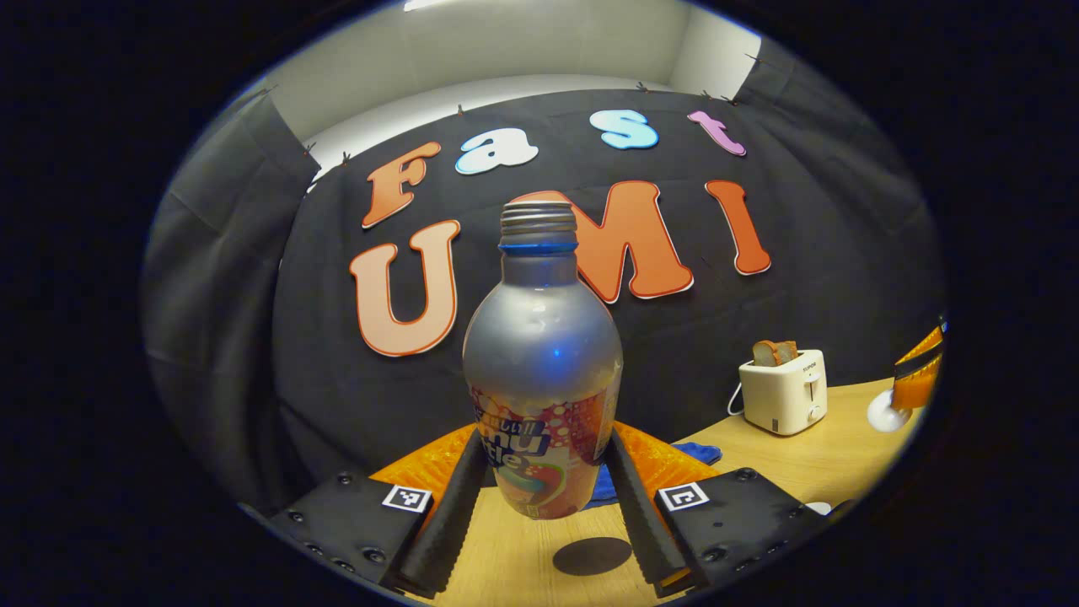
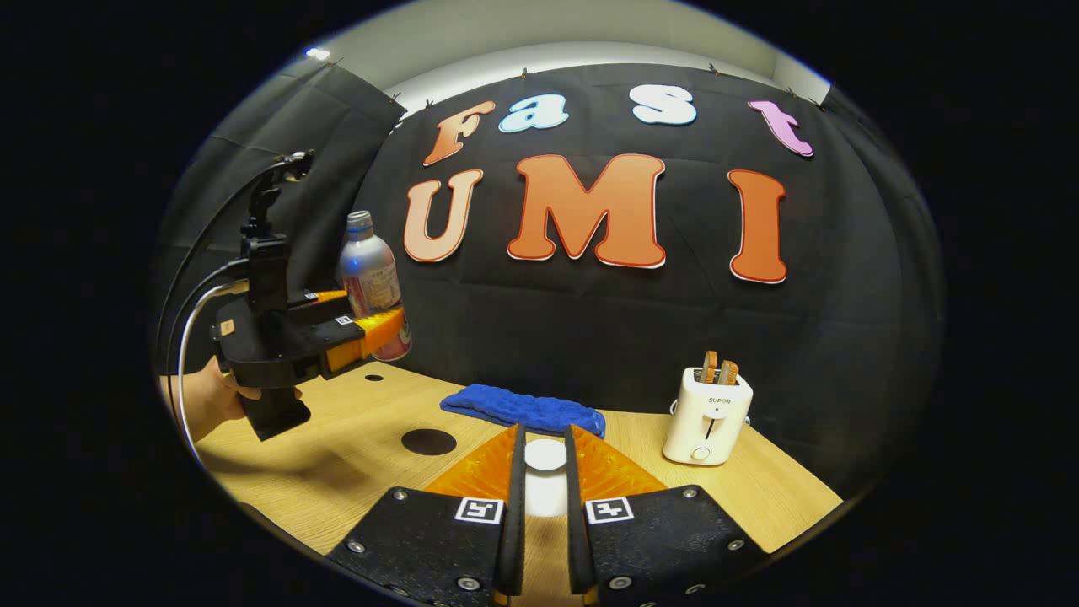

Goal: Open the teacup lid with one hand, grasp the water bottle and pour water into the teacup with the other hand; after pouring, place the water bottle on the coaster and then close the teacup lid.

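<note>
The left tongs squeeze the bottle low down and hold it upright above the worktop, so no water spills. The right tongs pinch the white lid, near the coaster.

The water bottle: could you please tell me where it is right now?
The water bottle is held upright off the table in the left gripper, above the dark round coaster, left of the blue cloth.
</note>
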